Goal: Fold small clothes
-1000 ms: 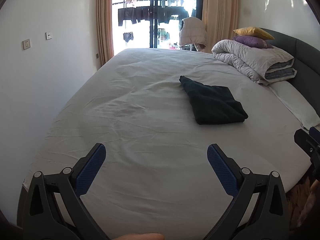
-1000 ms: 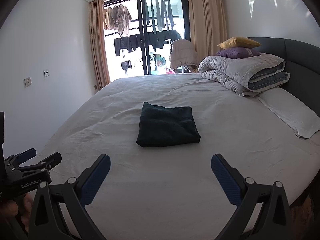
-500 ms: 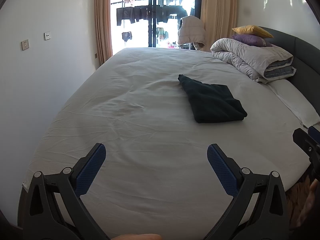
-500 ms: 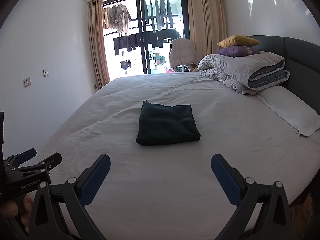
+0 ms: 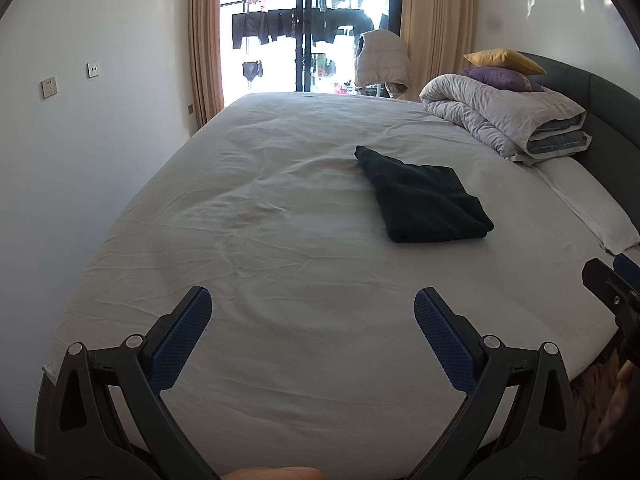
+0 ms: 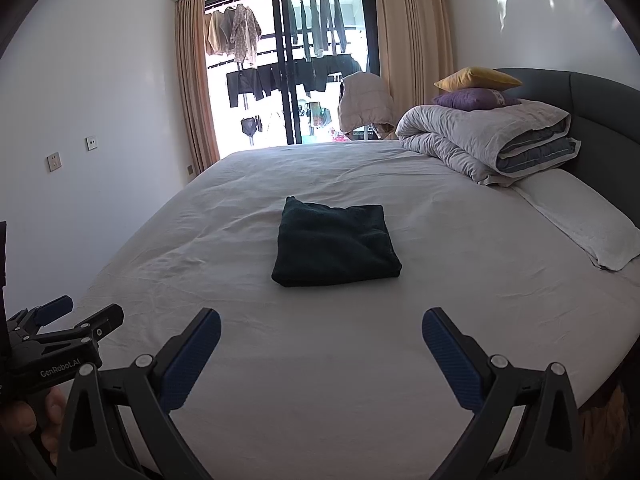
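Right wrist view: my right tool (image 6: 321, 326) hangs above the near part of a bed (image 6: 460, 300) covered in a pale sheet, its two blue-padded fingers spread wide apart with nothing between them. A dark green garment (image 6: 335, 242), folded into a neat rectangle, lies flat in the middle of the bed, well ahead of the tool. My left tool (image 5: 313, 306) is also spread apart and holds nothing; from its view the garment sits ahead and to the right. A rolled grey duvet (image 6: 486, 140) with a purple cushion (image 6: 474, 99) and a yellow cushion (image 6: 476, 77) stacked on it rests by the headboard, beside a white pillow (image 6: 580, 218).
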`<action>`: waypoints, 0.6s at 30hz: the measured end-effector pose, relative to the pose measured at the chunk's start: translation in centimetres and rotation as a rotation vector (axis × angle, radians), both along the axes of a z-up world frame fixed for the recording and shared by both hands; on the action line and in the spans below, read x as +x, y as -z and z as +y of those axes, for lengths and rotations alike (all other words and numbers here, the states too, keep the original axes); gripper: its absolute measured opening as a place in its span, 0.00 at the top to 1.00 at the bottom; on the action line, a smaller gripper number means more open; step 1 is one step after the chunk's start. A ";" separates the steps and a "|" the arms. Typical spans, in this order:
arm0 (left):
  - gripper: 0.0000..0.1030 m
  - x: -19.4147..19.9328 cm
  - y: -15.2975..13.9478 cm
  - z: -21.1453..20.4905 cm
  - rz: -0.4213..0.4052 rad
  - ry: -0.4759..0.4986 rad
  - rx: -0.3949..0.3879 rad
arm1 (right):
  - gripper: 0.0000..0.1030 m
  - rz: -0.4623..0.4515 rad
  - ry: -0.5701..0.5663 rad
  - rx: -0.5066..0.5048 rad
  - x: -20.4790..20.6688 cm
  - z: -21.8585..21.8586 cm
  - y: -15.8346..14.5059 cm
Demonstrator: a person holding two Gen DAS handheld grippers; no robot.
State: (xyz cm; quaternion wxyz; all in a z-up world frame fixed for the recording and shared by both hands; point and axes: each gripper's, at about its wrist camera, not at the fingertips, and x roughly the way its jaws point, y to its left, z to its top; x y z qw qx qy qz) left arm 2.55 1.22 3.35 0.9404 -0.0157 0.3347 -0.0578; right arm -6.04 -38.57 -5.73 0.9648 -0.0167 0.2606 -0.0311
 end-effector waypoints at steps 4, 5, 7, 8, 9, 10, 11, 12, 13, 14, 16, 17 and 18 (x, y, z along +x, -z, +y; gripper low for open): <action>0.00 0.0 0.0 0.0 -0.001 0.000 0.000 | 0.00 0.003 -0.001 0.000 0.0 0.1 0.1; 0.00 0.0 0.0 0.0 0.000 0.000 0.000 | 0.00 0.002 -0.001 0.000 0.1 0.1 0.0; 0.00 0.0 0.0 0.0 0.001 0.001 -0.002 | 0.00 0.002 -0.001 0.000 0.1 0.1 0.0; 0.00 0.0 0.0 0.0 0.002 0.001 -0.001 | 0.00 0.003 0.000 0.000 0.1 0.1 0.0; 0.00 0.0 0.1 0.0 0.002 0.001 -0.001 | 0.00 0.003 0.000 0.001 0.1 0.1 -0.1; 0.00 0.0 0.1 -0.1 0.001 0.001 -0.001 | 0.00 0.004 -0.001 0.002 0.2 0.1 0.0; 0.00 0.0 0.1 0.0 0.001 0.001 0.000 | 0.00 0.004 -0.001 0.001 0.2 0.1 0.0; 0.00 0.0 0.1 0.0 0.001 0.001 0.000 | 0.00 0.006 0.000 0.002 0.2 0.1 0.2; 0.00 0.0 0.1 0.0 0.000 0.000 0.000 | 0.00 0.006 0.000 0.002 0.1 0.2 0.3; 0.00 0.0 0.2 0.0 0.001 0.001 -0.001 | 0.00 0.007 -0.001 0.002 0.2 0.1 0.3; 0.00 0.0 0.2 0.0 0.002 0.002 -0.001 | 0.00 0.007 -0.001 0.002 0.2 0.2 0.3; 0.00 0.0 0.2 0.0 0.001 0.001 -0.001 | 0.00 0.007 -0.001 0.002 0.2 0.1 0.2; 0.00 0.0 0.2 0.0 0.001 0.001 -0.001 | 0.00 0.006 -0.001 0.002 0.2 0.1 0.2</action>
